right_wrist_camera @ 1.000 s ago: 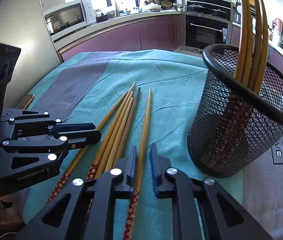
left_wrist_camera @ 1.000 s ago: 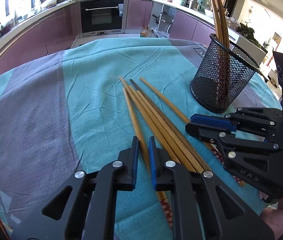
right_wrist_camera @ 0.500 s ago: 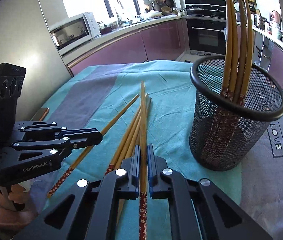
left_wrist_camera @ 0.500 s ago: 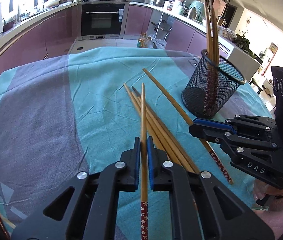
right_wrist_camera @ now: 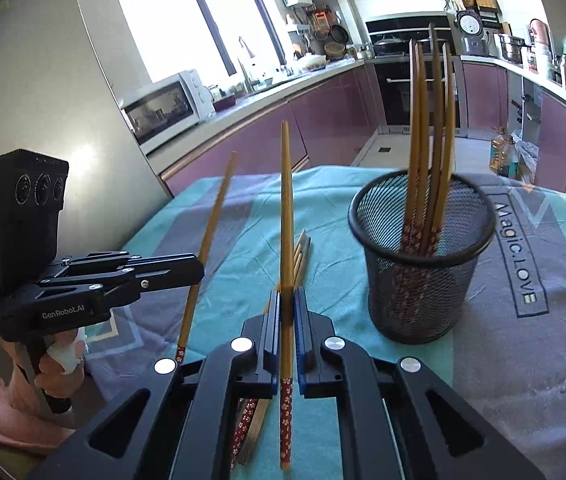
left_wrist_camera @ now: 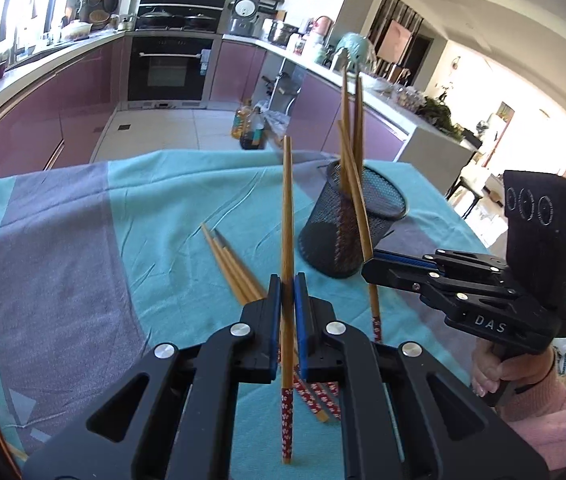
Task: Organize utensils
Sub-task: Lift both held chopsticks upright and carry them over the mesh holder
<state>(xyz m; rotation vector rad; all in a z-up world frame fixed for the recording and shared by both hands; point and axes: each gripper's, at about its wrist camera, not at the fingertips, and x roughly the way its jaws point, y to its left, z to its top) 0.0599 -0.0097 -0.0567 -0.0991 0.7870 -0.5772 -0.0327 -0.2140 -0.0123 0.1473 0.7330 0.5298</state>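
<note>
Left wrist view: the left gripper [left_wrist_camera: 287, 288] has its blue pads pressed on one bamboo chopstick [left_wrist_camera: 287, 216], so the tongs are narrow and they hold it.
Left chopstick: it points up and forward, clear of the cloth, with its red flowered end [left_wrist_camera: 286, 420] hanging below the pads.
Right gripper: seen from the left wrist view it is at the right side [left_wrist_camera: 371, 266], carried by a hand [left_wrist_camera: 495, 372] in a pink sleeve.
Right wrist view: the right gripper [right_wrist_camera: 286, 300] is also clamped narrow on a second chopstick [right_wrist_camera: 286, 208], which points up and forward, and its patterned end [right_wrist_camera: 285, 412] is below the pads.
Left gripper from the right: it shows at the left [right_wrist_camera: 199, 270], and its chopstick [right_wrist_camera: 211, 224] leans upward and is lifted off the table.
Loose chopsticks: a small bundle [left_wrist_camera: 231, 264] lies flat on the tablecloth [left_wrist_camera: 83, 248], close together, under and in front of the two grippers.
Mesh holder: the black mesh cup [right_wrist_camera: 423, 272] stands upright on the cloth at the right, near the bundle but apart from it.
Inside the holder: several chopsticks [right_wrist_camera: 429, 128] stand with their patterned ends down and lean on the rim.
Background: kitchen cabinets, an oven and a microwave [right_wrist_camera: 163, 108] are behind the table.
</note>
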